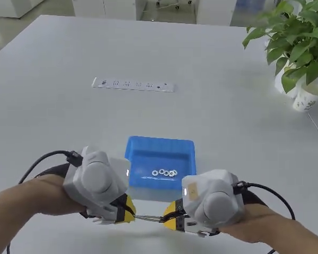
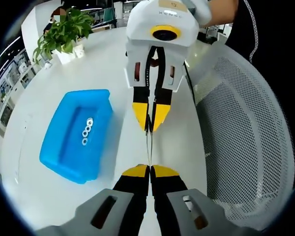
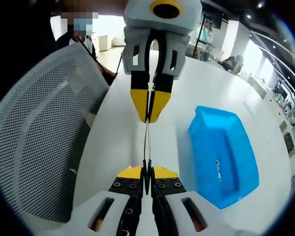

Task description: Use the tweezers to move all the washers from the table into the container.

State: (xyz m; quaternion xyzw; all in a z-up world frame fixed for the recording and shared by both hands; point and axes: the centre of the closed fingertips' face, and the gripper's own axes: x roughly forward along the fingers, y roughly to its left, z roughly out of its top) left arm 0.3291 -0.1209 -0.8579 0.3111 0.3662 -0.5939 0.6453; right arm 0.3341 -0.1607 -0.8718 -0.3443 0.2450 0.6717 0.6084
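While the left gripper and the right gripper are facing each other tip to tip above the white table, both are pinching shut on the thin metal tweezers stretched between them. 4 small silver washers are lying in a row inside the blue rectangular plastic container just beyond them

Bright, even light, sharp focus; gripper views bulge at edges.

Head view looks down over tabletop; gripper views face each other closely, sharing tweezers and blue container
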